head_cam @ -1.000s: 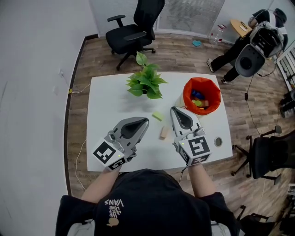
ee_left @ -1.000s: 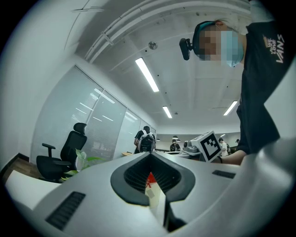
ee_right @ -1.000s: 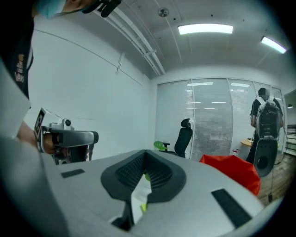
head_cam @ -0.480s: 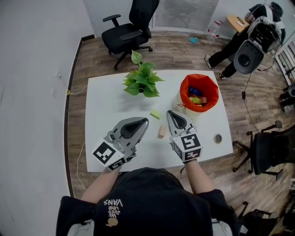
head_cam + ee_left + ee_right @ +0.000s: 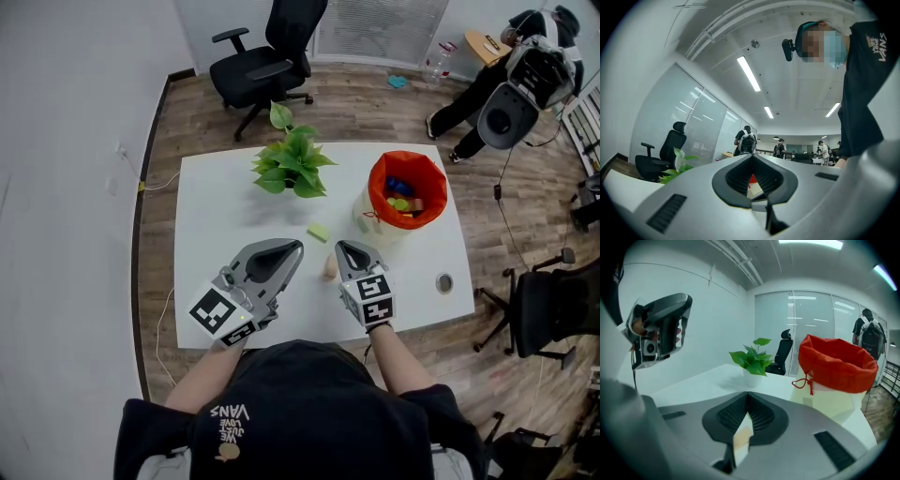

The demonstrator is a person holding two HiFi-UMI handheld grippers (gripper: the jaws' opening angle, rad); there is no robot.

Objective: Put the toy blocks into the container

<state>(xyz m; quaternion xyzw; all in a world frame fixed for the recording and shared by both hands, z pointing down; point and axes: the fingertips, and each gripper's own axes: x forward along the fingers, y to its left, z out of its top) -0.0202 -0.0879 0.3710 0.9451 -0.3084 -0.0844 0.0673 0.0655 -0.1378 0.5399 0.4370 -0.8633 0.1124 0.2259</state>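
White desk [image 5: 216,216] carried an orange fabric-lined container [image 5: 380,183] with blocks inside; a tan wooden block [image 5: 330,272] lay outside, just beside the clenched, empty right tongs [image 5: 350,247], probably lining up a pickup; the left tongs [image 5: 292,247] hung clenched, empty

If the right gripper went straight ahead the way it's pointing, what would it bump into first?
The right gripper would probably meet the tan block, seen just beyond its shut, downward-tilted tips. Depth is unclear, so it might touch the white table beside it instead.
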